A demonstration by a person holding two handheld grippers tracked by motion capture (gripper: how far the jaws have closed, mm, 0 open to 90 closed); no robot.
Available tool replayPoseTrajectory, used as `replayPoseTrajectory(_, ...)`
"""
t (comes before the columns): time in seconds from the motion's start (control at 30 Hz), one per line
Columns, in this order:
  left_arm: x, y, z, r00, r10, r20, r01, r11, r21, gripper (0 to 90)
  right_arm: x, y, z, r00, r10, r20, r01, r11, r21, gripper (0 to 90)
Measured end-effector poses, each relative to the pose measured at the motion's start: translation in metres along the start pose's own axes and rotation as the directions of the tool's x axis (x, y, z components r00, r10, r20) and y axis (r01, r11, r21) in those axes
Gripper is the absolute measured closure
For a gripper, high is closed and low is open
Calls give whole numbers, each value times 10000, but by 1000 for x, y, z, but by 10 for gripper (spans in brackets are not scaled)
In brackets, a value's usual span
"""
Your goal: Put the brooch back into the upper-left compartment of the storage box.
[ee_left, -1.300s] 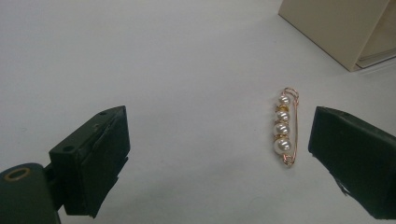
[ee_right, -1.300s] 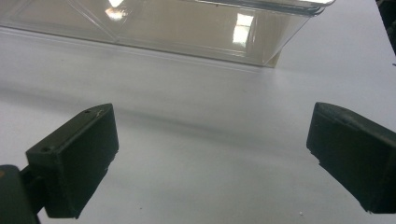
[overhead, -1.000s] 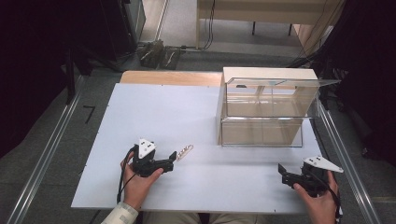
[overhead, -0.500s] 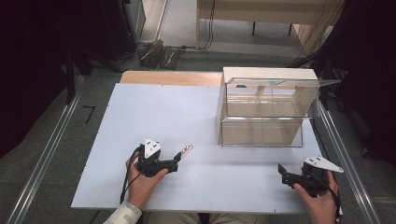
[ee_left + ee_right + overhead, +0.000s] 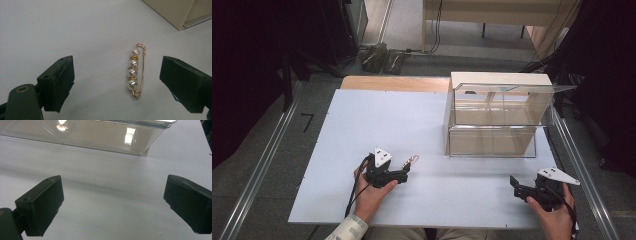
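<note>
A gold pin set with pearls (image 5: 411,160) lies flat on the white table (image 5: 362,125), left of centre. My left gripper (image 5: 405,175) sits just below it in the high view and points toward it. In the left gripper view the pin (image 5: 135,71) lies lengthwise between the two black jaws, nearer the right one, and neither pad touches it. This gripper (image 5: 117,85) is open, and its jaws have just been closing a little. My right gripper (image 5: 514,184) rests near the table's front right; it is open (image 5: 115,205) with nothing between its jaws.
A clear plastic box (image 5: 499,120) with a raised lid stands at the back right on a beige base, and its front wall (image 5: 82,132) rises ahead of the right gripper. The beige base corner (image 5: 175,12) lies beyond the pin. Metal rails run along both table sides.
My left hand has shifted a little to the right, closer to the pin. The pin and the right hand have stayed where they were.
</note>
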State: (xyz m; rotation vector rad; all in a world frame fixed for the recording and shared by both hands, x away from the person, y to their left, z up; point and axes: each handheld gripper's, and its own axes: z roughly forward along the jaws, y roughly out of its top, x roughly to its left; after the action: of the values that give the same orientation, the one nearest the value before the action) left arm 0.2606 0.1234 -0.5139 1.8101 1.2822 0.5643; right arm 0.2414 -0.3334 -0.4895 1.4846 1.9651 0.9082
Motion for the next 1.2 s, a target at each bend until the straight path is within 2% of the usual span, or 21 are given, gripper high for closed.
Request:
replayPoseTrajectory(0.3, -7, 2, 5, 9994, 326, -90, -324, 9992, 226, 212, 0, 0, 0, 10000, -17, 0, 17, 10000, 3, 13)
replayPoseTrajectory(0.57, -13, 3, 10, 9982, 568, -208, -558, 9973, 475, 328, 0, 0, 0, 10000, -35, 5, 35, 10000, -13, 16)
replayPoseTrajectory(0.83, -16, 5, 14, 9964, 842, -58, -835, 9933, 797, 433, 0, 0, 0, 10000, -11, 10, 11, 10000, 48, 18)
replayPoseTrajectory(1.2, -18, 5, 16, 9951, 992, -20, -986, 9909, 918, 516, 1, 0, 0, 10000, -41, 10, 41, 10000, 38, 20)
